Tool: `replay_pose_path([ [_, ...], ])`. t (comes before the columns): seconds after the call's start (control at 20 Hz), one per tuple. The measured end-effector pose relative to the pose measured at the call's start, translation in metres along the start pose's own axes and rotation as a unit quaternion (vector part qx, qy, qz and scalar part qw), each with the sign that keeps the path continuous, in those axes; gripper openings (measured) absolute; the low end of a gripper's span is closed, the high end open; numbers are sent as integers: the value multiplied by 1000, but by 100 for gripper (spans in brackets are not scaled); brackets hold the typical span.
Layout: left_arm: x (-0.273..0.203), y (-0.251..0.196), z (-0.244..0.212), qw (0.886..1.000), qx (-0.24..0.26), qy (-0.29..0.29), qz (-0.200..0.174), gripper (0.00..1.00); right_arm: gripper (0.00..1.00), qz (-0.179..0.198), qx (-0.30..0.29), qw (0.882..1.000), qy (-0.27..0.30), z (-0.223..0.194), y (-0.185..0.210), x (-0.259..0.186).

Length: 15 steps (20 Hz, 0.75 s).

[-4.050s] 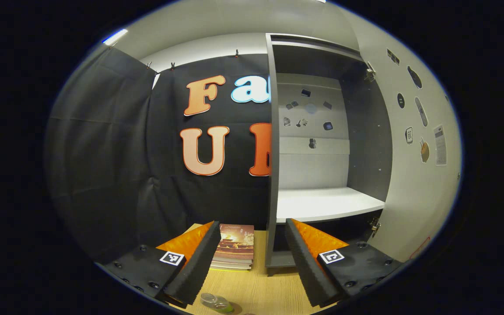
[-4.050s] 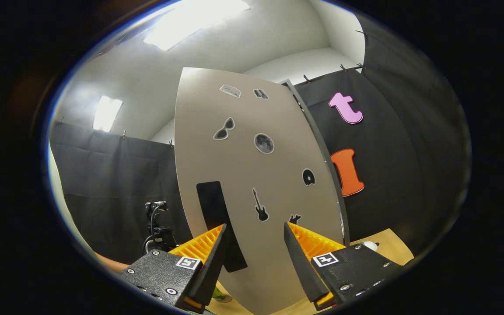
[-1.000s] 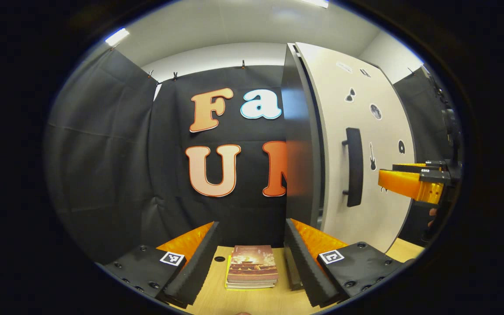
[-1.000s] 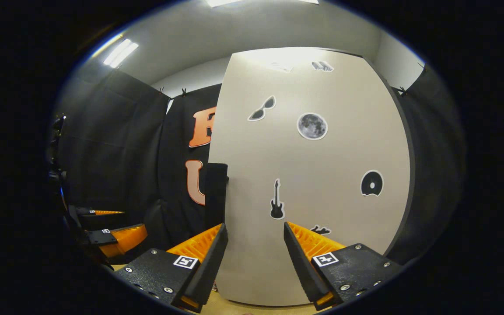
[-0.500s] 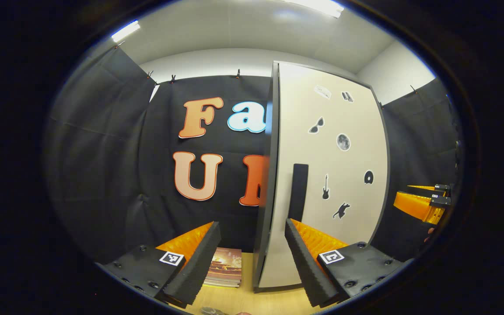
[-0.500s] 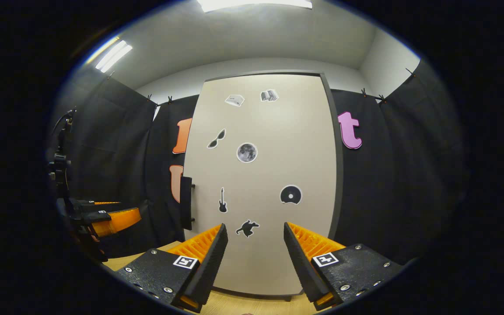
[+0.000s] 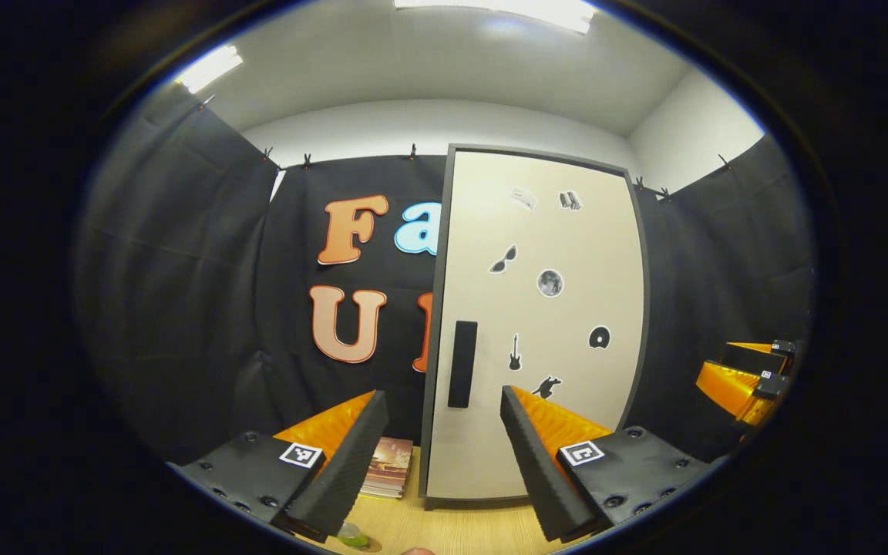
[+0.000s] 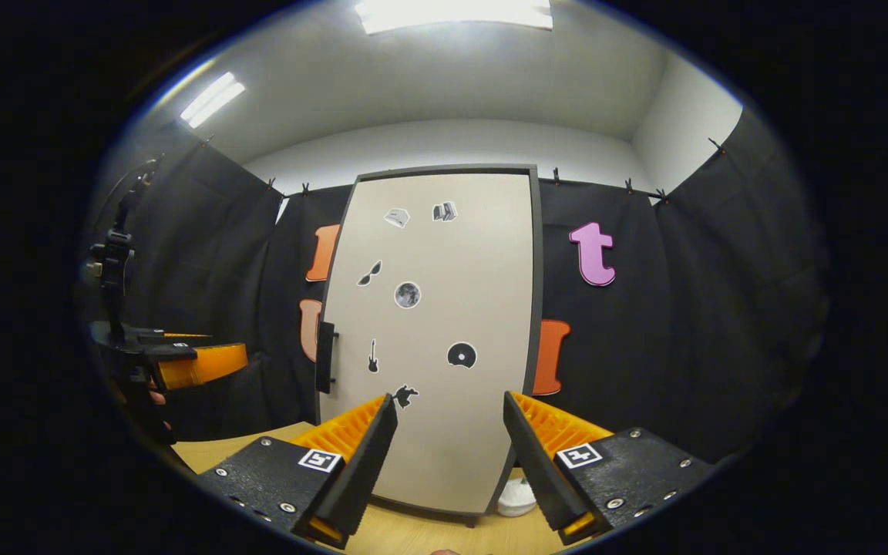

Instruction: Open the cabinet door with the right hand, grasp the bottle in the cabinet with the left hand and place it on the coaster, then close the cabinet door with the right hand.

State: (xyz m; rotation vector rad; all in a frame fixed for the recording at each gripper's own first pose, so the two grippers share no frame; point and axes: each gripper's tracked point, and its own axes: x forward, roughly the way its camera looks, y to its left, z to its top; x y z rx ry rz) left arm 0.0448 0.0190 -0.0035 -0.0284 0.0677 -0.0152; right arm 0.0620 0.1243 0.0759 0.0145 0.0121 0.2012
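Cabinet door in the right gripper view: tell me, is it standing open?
No, the cabinet door sits flush in its dark frame, showing its stickered front and handle.

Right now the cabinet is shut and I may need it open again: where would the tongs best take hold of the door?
Probably the handle: an upright dark bar near the cabinet door's left edge, standing off its face. Come from the front, one finger on each side of the bar.

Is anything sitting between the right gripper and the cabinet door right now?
Nothing visible does. The right gripper hangs open and apart from the cabinet door, which looks flush with its frame. The gap between them holds only bare table; the handle sits at the door's left edge.
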Motion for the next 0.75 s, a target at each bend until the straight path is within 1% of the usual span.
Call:
replay_pose_path([
  [0.1, -14, -11, 8, 1000, 6, -3, 7, 93, 89, 6, 10, 1000, 5, -6, -5, -10],
  [0.2, -27, -21, 20, 1000, 17, -10, 17, 93, 89, 16, 17, 1000, 4, -5, -8, -21],
  [0.35, -40, -24, 38, 998, 32, -24, 44, 93, 90, 14, 17, 1000, 4, -2, -16, -30],
  [0.55, -44, -36, 49, 998, 41, -28, 41, 93, 90, 10, 26, 1000, -11, 8, -27, -38],
  [0.6, -45, -37, 51, 998, 44, -30, 41, 96, 90, 12, 29, 999, -10, 7, -27, -40],
  [0.7, -44, -41, 52, 998, 44, -30, 36, 96, 90, 7, 32, 999, -7, 6, -31, -41],
  [0.75, -44, -43, 53, 998, 43, -30, 34, 93, 90, 5, 32, 999, -8, 8, -32, -42],
])
